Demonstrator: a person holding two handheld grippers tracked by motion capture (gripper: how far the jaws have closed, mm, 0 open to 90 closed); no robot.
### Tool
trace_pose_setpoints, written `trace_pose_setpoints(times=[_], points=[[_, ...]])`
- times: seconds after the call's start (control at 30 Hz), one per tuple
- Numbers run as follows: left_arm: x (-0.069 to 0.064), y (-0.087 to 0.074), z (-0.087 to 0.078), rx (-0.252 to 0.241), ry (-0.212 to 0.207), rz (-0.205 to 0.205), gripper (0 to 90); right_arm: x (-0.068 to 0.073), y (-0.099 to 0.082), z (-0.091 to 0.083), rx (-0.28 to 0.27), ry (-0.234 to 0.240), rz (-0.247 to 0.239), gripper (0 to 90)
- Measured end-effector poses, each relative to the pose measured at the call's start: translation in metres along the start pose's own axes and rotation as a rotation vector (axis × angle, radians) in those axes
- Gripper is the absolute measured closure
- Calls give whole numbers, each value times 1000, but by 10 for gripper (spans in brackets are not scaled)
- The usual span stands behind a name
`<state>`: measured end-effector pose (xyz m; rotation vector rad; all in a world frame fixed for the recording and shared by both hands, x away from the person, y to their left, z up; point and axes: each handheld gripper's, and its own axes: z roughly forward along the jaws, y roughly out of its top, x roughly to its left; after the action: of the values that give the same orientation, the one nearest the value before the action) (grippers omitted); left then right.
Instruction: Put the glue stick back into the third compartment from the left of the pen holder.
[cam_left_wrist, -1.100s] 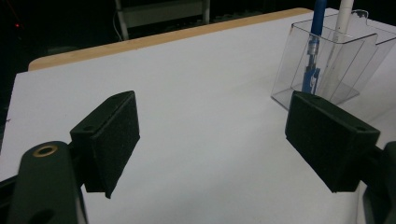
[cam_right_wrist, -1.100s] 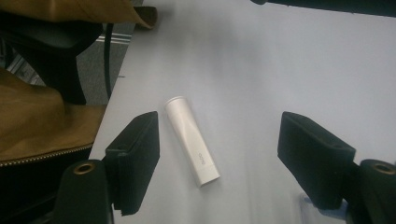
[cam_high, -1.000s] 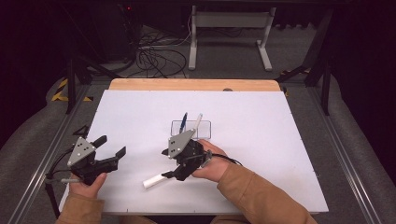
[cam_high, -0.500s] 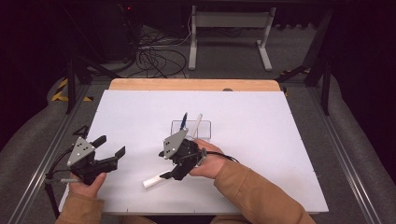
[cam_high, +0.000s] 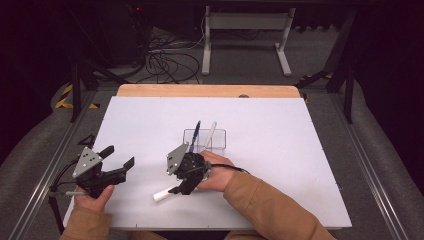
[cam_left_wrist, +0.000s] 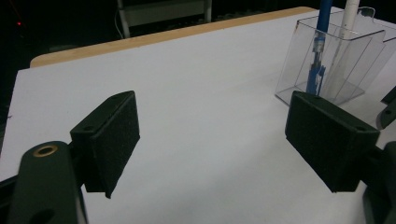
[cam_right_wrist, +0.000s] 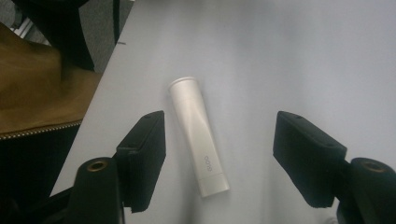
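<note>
A short white marker (cam_high: 165, 194) (cam_right_wrist: 198, 140) lies flat on the white table (cam_high: 280, 165) near its front edge. My right gripper (cam_high: 182, 187) (cam_right_wrist: 219, 135) points down over it, open, with the marker between the jaws and neither pad touching it; the jaws have just been closing a little. A clear plastic holder (cam_high: 220, 141) (cam_left_wrist: 345, 70) stands just beyond the right hand with a blue pen (cam_high: 195, 131) (cam_left_wrist: 317, 65) and a white pen (cam_high: 211, 131) (cam_left_wrist: 350, 9) upright in it. My left gripper (cam_high: 119, 156) (cam_left_wrist: 212, 140) rests at the front left, open and empty.
A wooden strip (cam_high: 205, 91) runs along the table's far edge. Metal rails (cam_high: 60, 150) flank the table on both sides. Behind it are cables (cam_high: 165, 62) and a stand's legs on the floor. A brown sleeve (cam_right_wrist: 37, 88) lies close to the marker.
My right gripper has moved left and down toward the white marker, which now sits between its jaws. The left gripper has stayed put.
</note>
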<state>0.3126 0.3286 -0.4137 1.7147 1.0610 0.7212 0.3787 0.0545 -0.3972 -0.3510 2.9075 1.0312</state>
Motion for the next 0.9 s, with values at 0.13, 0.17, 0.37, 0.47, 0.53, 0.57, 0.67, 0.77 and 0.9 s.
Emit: trace_pose_setpoints(times=[0.13,0.17,0.37,0.47,0.53,0.57,0.67,0.77,0.9], points=[[0,0,0,-1,5,1,186,-1,2,6,5,4,-16,359],[0,0,0,1,6,-1,186,-2,2,8,9,9,-18,359],[1,-1,0,-2,3,-6,186,-3,4,15,30,28,-31,372],[1,-1,0,-2,5,-5,186,-4,5,19,30,36,-29,374],[1,-1,0,0,4,-4,186,-4,5,21,29,43,-17,377],[1,-1,0,0,6,-4,186,-5,5,23,31,48,-15,377],[2,-1,0,1,7,-5,186,-5,5,27,32,60,-17,395],[2,-1,0,-1,8,-7,185,-5,4,31,44,73,-23,416],[2,-2,0,2,9,-5,185,-4,4,35,58,84,-22,440]])
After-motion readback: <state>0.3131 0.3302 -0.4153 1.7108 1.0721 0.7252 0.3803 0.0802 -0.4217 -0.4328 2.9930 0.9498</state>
